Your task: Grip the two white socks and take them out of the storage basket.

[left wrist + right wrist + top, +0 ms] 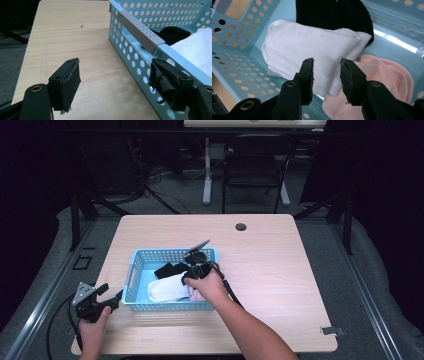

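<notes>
A light blue perforated basket (135,270) stands on the pale wooden worktop (270,270), toward its left half as the high view shows it. Inside the basket lie three soft pieces: a folded white sock (312,50) in the middle, a black sock (332,13) against the basket's far wall and partly under the white one, and a pink sock (392,75) just beside the white one, touching it.

The right tongs (326,80) are down inside the basket, held by the person's right hand (210,287), which comes in over the basket's near wall. Their jaws stand partly open, hovering over the edge of the white sock where it meets the pink one. Nothing is pinched between them; the pads do not press on any cloth.

The left tongs (115,85) rest outside the basket at its left end, held by the left hand (92,330) near the worktop's front left corner. Their jaws are spread wide and grip nothing. One jaw lies right against the outside of the basket's perforated wall, below its grey handle bar (140,30); the other stands apart over bare wood.

Beyond the basket, a small dark grommet hole (241,227) sits near the worktop's far edge, and a black folding chair (255,165) stands on the floor behind.
</notes>
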The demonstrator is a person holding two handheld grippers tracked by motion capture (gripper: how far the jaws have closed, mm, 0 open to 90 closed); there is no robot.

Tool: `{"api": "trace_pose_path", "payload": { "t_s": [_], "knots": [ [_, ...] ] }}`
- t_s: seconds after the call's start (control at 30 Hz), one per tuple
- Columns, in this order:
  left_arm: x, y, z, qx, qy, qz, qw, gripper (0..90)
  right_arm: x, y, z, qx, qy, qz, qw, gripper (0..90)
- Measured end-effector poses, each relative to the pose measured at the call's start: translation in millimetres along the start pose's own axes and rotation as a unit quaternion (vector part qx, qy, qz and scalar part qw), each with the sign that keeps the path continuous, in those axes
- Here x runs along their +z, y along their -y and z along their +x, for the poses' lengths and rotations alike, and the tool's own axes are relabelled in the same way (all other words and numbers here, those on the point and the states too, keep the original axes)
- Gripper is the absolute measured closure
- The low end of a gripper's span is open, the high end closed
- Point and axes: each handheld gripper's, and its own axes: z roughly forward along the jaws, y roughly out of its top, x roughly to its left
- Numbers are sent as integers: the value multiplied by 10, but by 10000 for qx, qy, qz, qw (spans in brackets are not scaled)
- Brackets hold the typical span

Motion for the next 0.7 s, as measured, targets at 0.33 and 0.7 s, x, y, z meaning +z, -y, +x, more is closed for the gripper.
{"api": "trace_pose_path", "payload": {
  "t_s": [0.33,0.7],
  "knots": [
    [3,1,0,2,9,-22,10000,244,202,-24,-87,235,-18,297,9993,627],
    [4,-1,-1,21,8,0,10000,244,229,-25,-37,124,-198,71,9997,779]
  ]
}}
